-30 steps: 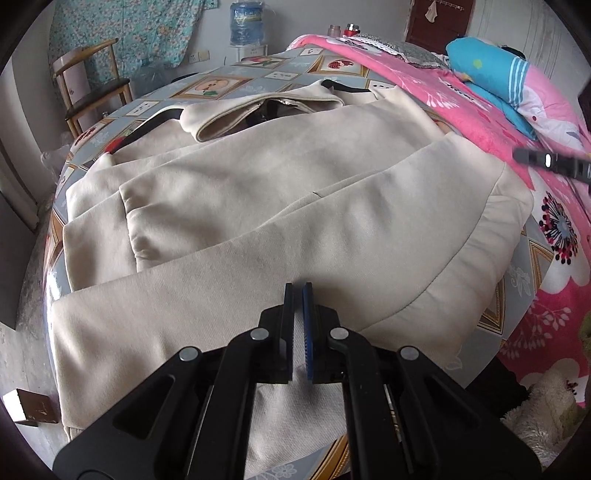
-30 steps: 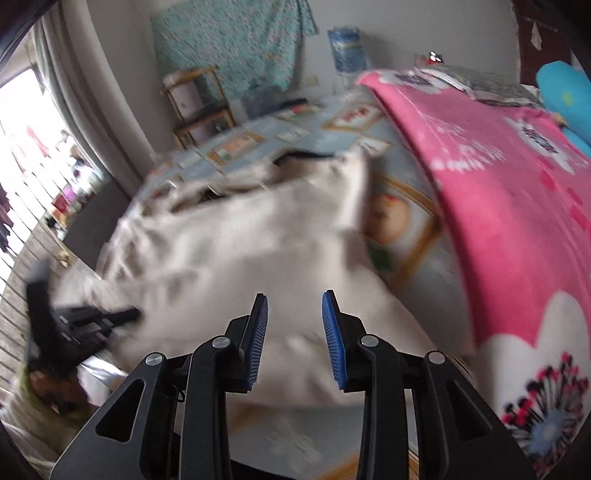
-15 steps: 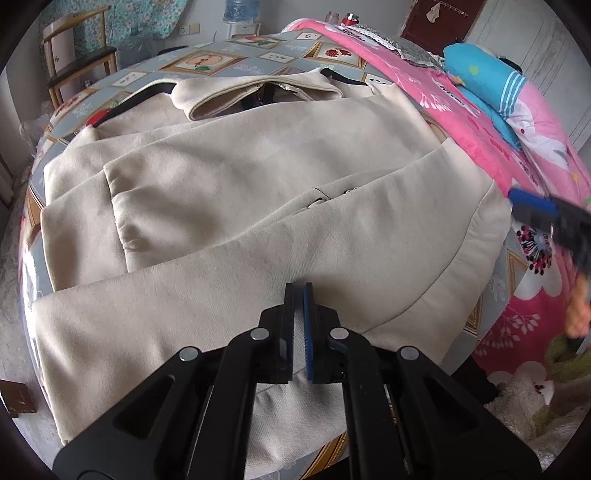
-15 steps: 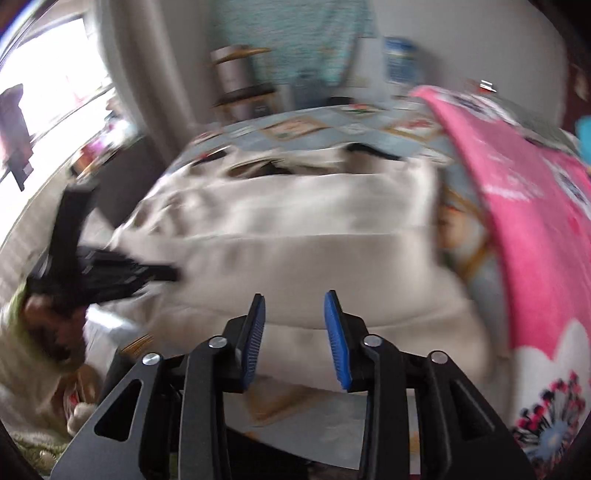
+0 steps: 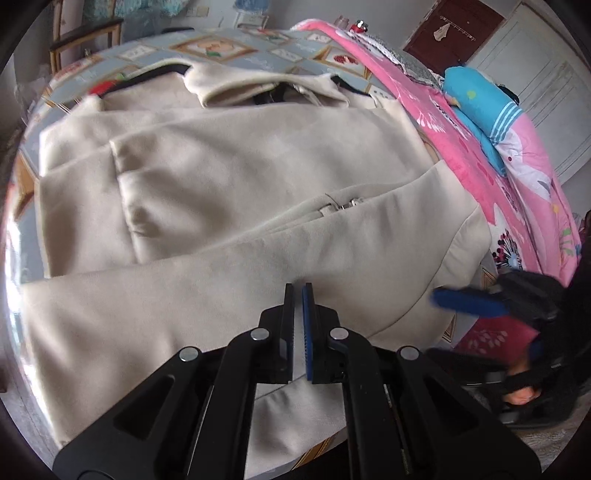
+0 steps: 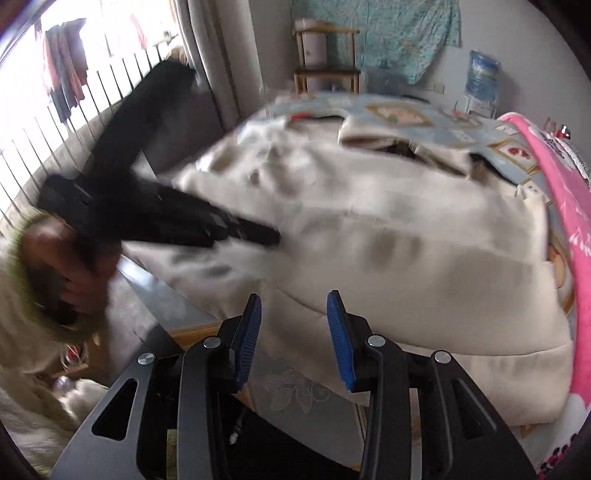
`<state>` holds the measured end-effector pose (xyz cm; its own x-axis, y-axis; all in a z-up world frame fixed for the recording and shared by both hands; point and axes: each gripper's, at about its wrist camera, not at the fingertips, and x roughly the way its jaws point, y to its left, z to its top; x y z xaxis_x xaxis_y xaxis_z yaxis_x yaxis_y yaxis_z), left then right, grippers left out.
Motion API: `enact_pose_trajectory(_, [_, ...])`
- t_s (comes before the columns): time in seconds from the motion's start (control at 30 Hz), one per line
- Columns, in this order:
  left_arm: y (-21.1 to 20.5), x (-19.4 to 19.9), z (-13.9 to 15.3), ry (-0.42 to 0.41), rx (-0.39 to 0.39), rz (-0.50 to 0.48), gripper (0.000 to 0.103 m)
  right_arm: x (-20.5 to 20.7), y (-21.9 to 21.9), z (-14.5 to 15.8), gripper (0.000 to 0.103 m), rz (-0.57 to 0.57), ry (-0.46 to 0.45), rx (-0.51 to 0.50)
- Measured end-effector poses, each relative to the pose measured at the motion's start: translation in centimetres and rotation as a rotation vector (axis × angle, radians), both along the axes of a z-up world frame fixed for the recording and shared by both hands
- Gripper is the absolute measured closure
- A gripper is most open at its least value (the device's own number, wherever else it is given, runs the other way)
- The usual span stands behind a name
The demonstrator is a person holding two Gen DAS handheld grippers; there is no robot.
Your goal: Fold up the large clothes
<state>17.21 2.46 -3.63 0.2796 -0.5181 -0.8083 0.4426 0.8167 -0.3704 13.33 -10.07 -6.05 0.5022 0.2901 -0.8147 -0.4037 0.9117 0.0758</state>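
We are looking at a large cream coat [image 5: 229, 206] that is lying spread across the bed, its collar [image 5: 258, 85] at the far end and a sleeve folded across its front. It is resting on a pale blue patterned sheet [image 5: 229, 48], and its right edge is lying just beside a pink floral blanket [image 5: 491, 177] that is running along that side of the bed. A blue pillow [image 5: 476, 99] is sitting on the blanket further back.

We are holding the left gripper [image 5: 298, 291] over the near part of the coat with its jaws closed together; no cloth is showing between them. In the right wrist view it [image 6: 258, 234] is appearing blurred over the coat's left side, with our hand [image 6: 74, 266] wrapped round its handle.

Our right gripper [image 6: 293, 306] is hanging just over the coat's near hem with its jaws parted, having just been opening a little; the blue pads [image 6: 341, 339] are standing clear of the fabric and nothing is gripped. From the left wrist view one blue finger of it [image 5: 465, 301] is pointing at the coat's lower right corner.

Beyond the bed we are seeing a wooden chair [image 6: 327, 59], a water bottle [image 6: 482, 74] and a teal cloth [image 6: 399, 33] hanging on the wall
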Motion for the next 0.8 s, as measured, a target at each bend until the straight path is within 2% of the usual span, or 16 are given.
enact_pose_trajectory(0.03, [0.5,-0.5,0.7,-0.024,-0.008,0.006,0.097,0.4,0.0,-1.2,0.067,-0.005,0.04,0.004])
enact_pose_trajectory(0.1, [1.7,-1.8,1.9,-0.058,-0.026,0.013,0.097,0.4,-0.5,-1.7,0.067,-0.012,0.048,0.045])
enact_pose_trajectory(0.17, [3.2,-3.5,2.7,-0.081,-0.042,0.022,0.097,0.4,-0.7,-0.9,0.067,-0.028,0.059,0.049])
enact_pose_trajectory(0.27, [5.1,-5.9,2.4,-0.077,-0.036,0.04,0.097,-0.5,-0.3,1.0,0.067,-0.006,0.016,0.084])
enact_pose_trajectory(0.33, [5.8,-7.0,1.3,-0.065,0.027,0.076,0.097,-1.1,1.0,1.7,0.067,0.042,-0.006,0.12])
enact_pose_trajectory(0.4, [6.3,-7.5,-0.1,-0.053,0.094,0.11,0.097,-0.9,2.4,0.8,0.067,0.062,-0.001,0.087])
enact_pose_trajectory(0.43, [6.6,-7.6,-0.7,-0.038,0.093,0.125,0.097,-0.3,3.1,-0.7,0.067,0.064,0.03,0.052])
enact_pose_trajectory(0.47, [7.2,-7.6,-1.2,-0.015,0.055,0.147,0.097,-0.3,3.3,-1.7,0.067,0.061,0.06,0.04])
enact_pose_trajectory(0.53, [8.1,-7.6,-1.0,-0.007,0.024,0.17,0.097,-0.1,3.4,-1.8,0.068,0.059,0.066,0.039])
enact_pose_trajectory(0.6, [8.6,-7.9,-0.2,-0.044,0.035,0.185,0.097,-0.3,3.4,-0.7,0.07,0.042,0.053,0.035])
enact_pose_trajectory(0.7, [9.5,-8.2,0.5,-0.085,0.065,0.207,0.097,-1.1,4.3,1.0,0.07,0.089,0.002,0.08])
enact_pose_trajectory(0.73, [9.7,-8.2,0.4,-0.086,0.087,0.217,0.097,-1.3,5.0,0.9,0.07,0.123,-0.002,0.102])
enact_pose_trajectory(0.8, [10.1,-8.0,-0.5,-0.061,0.137,0.246,0.097,-1.4,6.2,-0.2,0.07,0.153,0.023,0.082])
